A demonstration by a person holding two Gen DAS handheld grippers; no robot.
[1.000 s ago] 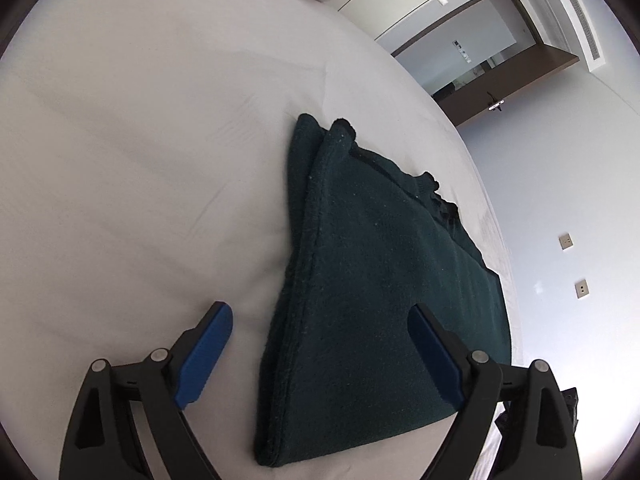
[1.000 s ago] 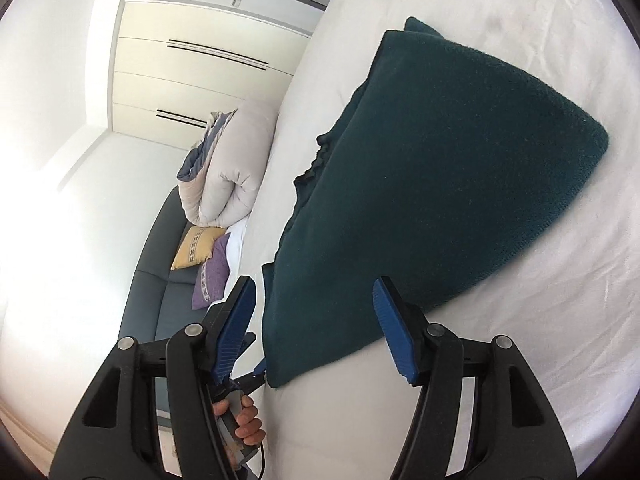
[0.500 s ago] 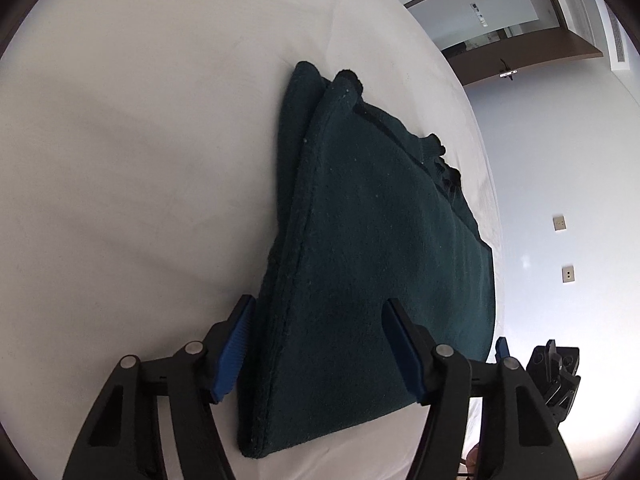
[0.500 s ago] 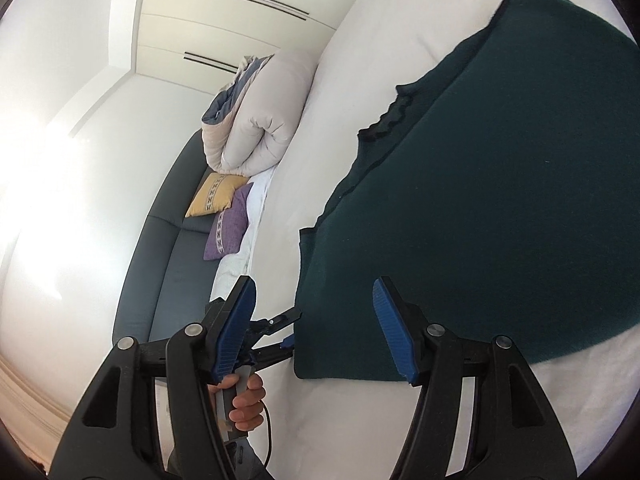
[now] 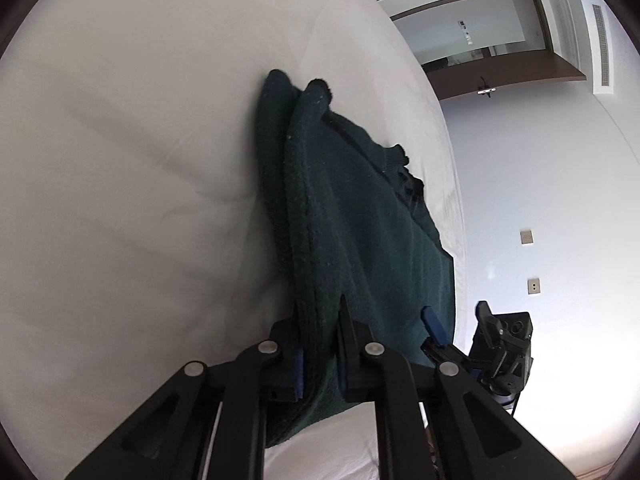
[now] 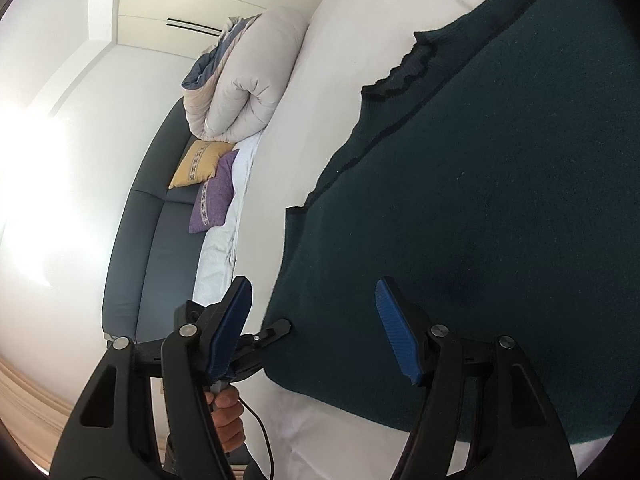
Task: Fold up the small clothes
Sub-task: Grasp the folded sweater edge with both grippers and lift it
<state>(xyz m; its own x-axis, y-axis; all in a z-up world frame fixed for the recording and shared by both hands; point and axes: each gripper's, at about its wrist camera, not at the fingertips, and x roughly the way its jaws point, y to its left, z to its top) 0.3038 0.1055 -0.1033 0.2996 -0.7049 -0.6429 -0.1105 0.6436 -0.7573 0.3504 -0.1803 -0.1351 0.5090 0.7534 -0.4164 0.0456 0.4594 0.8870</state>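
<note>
Left gripper [image 5: 318, 354] has just been closing and clamps the sweater [image 5: 352, 240] edge at lower centre; right gripper [image 6: 316, 328], jaws open, should straddle the near hem fully before closing.

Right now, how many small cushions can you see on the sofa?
2: a yellow cushion leaning on the dark sofa, and a purple cushion just beside and below it. The rolled duvet above may hide more.

The dark green garment [image 5: 352, 240] is fuzzy matt knit on a smooth white cloth bedsheet [image 5: 140, 160].
</note>
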